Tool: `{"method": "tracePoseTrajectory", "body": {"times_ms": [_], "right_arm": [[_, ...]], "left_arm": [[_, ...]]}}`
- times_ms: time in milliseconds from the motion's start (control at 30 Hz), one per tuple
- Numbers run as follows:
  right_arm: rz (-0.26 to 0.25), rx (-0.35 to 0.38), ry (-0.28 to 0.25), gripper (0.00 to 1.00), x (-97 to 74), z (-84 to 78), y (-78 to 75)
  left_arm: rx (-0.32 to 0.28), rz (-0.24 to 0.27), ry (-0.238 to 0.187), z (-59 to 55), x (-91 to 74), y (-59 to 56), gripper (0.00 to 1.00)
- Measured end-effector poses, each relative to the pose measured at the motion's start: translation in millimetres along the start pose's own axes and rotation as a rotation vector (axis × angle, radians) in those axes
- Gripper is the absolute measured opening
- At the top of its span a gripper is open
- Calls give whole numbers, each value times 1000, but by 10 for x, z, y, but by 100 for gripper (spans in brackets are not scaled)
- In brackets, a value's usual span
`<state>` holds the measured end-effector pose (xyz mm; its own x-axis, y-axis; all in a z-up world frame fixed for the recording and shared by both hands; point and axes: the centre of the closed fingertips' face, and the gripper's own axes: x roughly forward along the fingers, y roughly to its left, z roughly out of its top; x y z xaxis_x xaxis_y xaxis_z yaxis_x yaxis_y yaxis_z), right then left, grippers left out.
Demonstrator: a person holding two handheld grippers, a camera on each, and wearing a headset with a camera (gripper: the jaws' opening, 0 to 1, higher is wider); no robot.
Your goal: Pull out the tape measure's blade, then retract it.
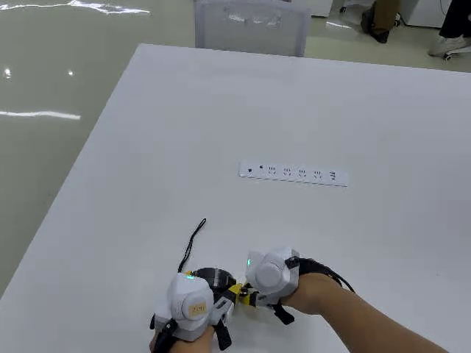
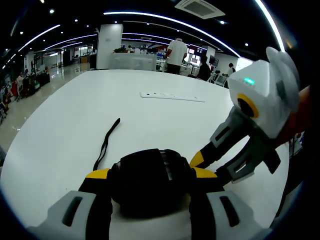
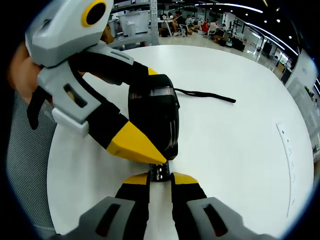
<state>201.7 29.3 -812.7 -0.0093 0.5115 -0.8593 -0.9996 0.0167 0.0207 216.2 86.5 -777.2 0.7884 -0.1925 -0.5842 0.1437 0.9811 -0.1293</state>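
Head view: tape measure [image 1: 213, 279] is recorded near the front edge of the white surface [image 1: 294, 110], its strap [image 1: 193, 243] trailing away; a power strip [image 1: 293, 173] is noted well apart.

Left gripper view: left hand-held gripper [image 2: 150, 172] is seen clamped around the tape measure.

Right gripper view: right hand-held gripper [image 3: 159, 176] is seen pinched on the blade tip [image 3: 159, 170], no blade yet drawn.

Risk: the small tip could be lost from the pinch if pulled askew, and the tape measure could be dragged along if the clamp is slack.
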Motion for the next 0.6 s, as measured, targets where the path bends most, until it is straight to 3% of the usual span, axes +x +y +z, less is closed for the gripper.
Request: {"method": "tracePoseTrajectory", "body": {"times_ms": [167, 333, 600], "right_arm": [[-1, 32, -17, 15, 4, 0, -10], [17, -8, 7, 14, 20, 14, -17], [37, -24, -7, 14, -41, 95, 15]], "left_arm": [[1, -2, 2, -2, 4, 4, 58], [-1, -3, 2, -10, 13, 8, 58], [-7, -4, 4, -14, 31, 19, 58]]}}
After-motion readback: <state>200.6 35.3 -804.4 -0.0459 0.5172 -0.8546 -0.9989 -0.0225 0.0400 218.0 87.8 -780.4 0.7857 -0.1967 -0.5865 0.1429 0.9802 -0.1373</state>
